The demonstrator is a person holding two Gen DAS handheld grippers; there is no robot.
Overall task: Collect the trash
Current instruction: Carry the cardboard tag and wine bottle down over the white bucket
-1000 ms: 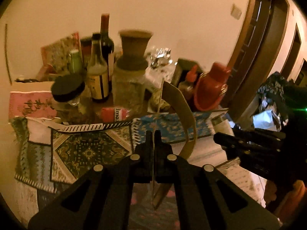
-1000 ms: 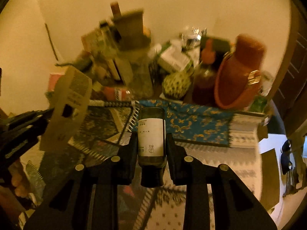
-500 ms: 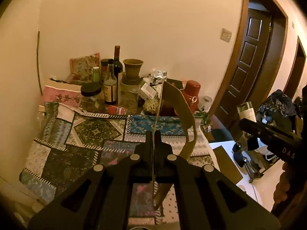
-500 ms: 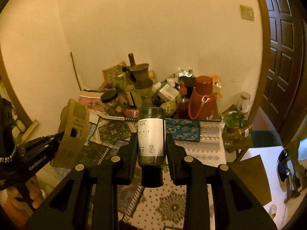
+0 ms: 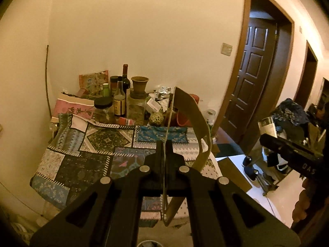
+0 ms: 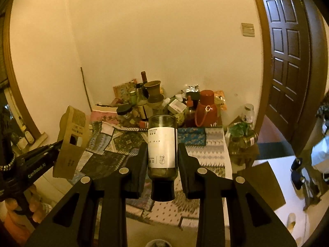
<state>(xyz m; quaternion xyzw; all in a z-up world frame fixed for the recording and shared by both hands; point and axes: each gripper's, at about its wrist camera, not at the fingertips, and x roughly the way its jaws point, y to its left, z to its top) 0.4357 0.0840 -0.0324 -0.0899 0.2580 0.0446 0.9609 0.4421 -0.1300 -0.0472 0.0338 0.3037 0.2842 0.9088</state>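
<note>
My left gripper (image 5: 164, 144) is shut on the thin edge of a brown cardboard carton (image 5: 191, 119), which sticks up and curves to the right in front of it. The right wrist view shows the same carton (image 6: 71, 142) at the left, held off the table. My right gripper (image 6: 162, 150) is shut on a dark glass bottle (image 6: 162, 144) with a white label, its neck pointing back toward the camera. In the left wrist view that bottle (image 5: 267, 126) shows at the right edge. Both grippers hang in the air short of the patchwork-covered table (image 5: 92, 158).
The table's far end against the wall is crowded with bottles (image 5: 120, 100), a lidded jar (image 5: 102, 111), a clay vase (image 6: 153, 91) and a red flask (image 6: 206, 111). A low stand with a plant and jars (image 6: 242, 135) stands right of it. A dark door (image 6: 287, 65) and shoes (image 5: 249, 166) are further right.
Both grippers have drawn back and up from the table, which now looks smaller and farther off. The carton and the bottle stay gripped as before.
</note>
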